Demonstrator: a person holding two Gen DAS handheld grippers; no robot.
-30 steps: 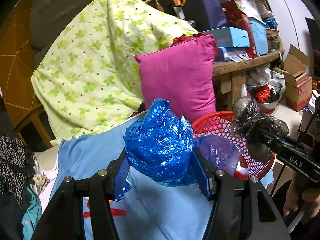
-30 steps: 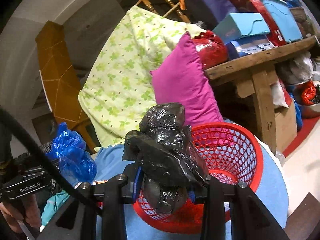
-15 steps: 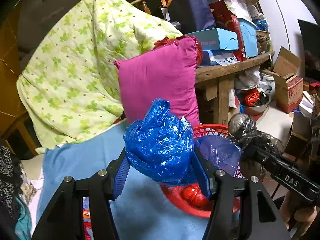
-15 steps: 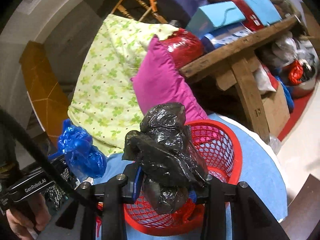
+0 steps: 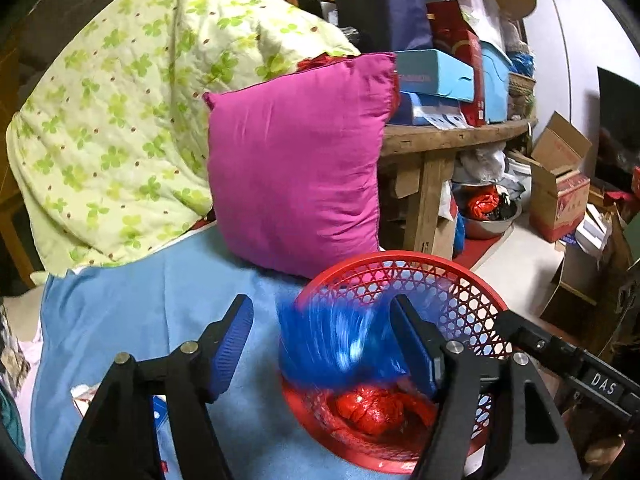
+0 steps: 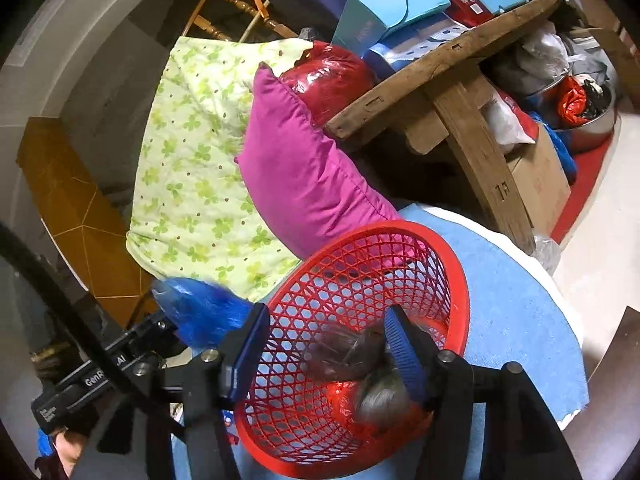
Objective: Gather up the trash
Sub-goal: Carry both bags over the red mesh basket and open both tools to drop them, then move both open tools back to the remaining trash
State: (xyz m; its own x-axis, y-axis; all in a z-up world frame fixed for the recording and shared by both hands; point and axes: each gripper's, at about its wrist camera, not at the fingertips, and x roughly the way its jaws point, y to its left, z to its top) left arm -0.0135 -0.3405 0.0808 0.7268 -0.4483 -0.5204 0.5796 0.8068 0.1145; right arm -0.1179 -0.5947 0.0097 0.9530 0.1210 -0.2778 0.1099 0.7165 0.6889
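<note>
A red mesh basket (image 5: 472, 300) (image 6: 448, 276) sits on a blue cloth. My left gripper (image 5: 324, 344) is open over its near rim. A blue plastic bag (image 5: 340, 348), motion-blurred, is dropping from between its fingers into the basket; it also shows in the right wrist view (image 6: 200, 312). My right gripper (image 6: 324, 348) is open over the basket. A black plastic bag (image 6: 360, 364), blurred, is falling from it onto a red bag (image 5: 372, 404) in the basket's bottom.
A magenta pillow (image 5: 296, 168) and a green-patterned quilt (image 5: 120, 120) lean behind the basket. A wooden table (image 5: 440, 140) stacked with boxes stands to the right, with a metal bowl (image 5: 488, 220) and cardboard boxes (image 5: 560, 188) on the floor.
Both grippers moved over the basket and opened. The blue bag left the left gripper and the black bag left the right gripper; both are falling into the basket.
</note>
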